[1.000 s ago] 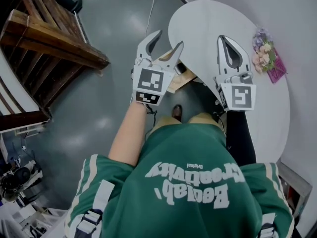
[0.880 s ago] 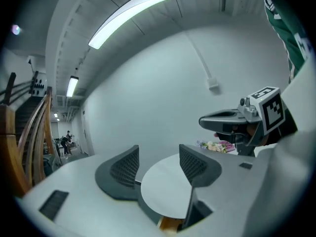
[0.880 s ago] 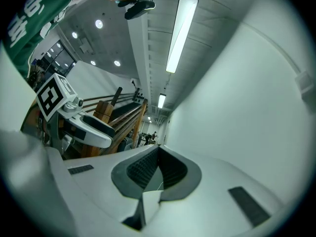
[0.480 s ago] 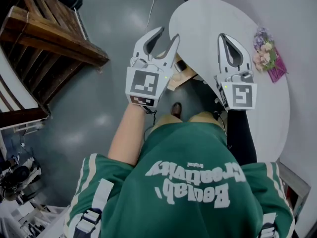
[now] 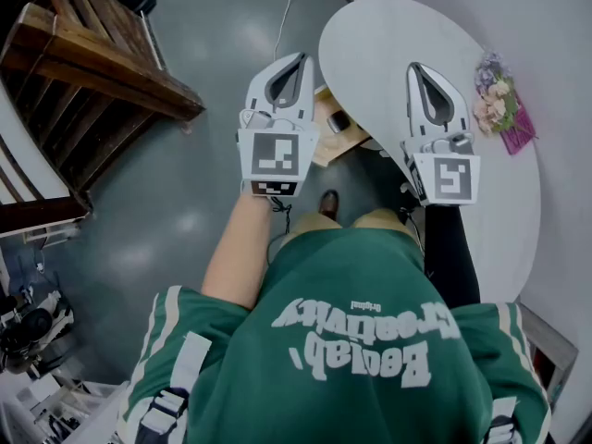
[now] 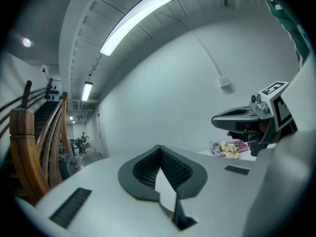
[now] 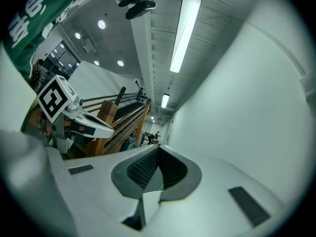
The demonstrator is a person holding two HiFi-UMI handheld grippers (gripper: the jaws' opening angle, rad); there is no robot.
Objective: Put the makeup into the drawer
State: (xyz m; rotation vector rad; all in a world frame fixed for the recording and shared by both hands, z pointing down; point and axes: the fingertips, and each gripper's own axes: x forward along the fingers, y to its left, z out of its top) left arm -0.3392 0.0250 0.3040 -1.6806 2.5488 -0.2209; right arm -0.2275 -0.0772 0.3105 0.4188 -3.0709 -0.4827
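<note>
An open wooden drawer (image 5: 340, 142) juts out from under the near edge of the round white table (image 5: 388, 35). A small dark item (image 5: 339, 120) lies in it; I cannot tell what it is. My left gripper (image 5: 301, 57) hovers over the drawer's left side, its jaws closing until they meet with nothing between them (image 6: 160, 148). My right gripper (image 5: 414, 67) is held over the table, shut and empty (image 7: 158, 147). Each gripper view shows the other gripper beside it: the right gripper (image 6: 242, 118) and the left gripper (image 7: 81, 118).
A bunch of artificial flowers (image 5: 492, 95) and a pink box (image 5: 516, 128) lie at the table's right edge. A wooden staircase (image 5: 102, 63) stands at the upper left. A cable (image 5: 285, 7) hangs over the grey floor. A shoe (image 5: 329, 205) shows under the table.
The left gripper's jaws went from wide open to shut. It also shifted a little up and to the right, over the drawer. The right gripper stayed put.
</note>
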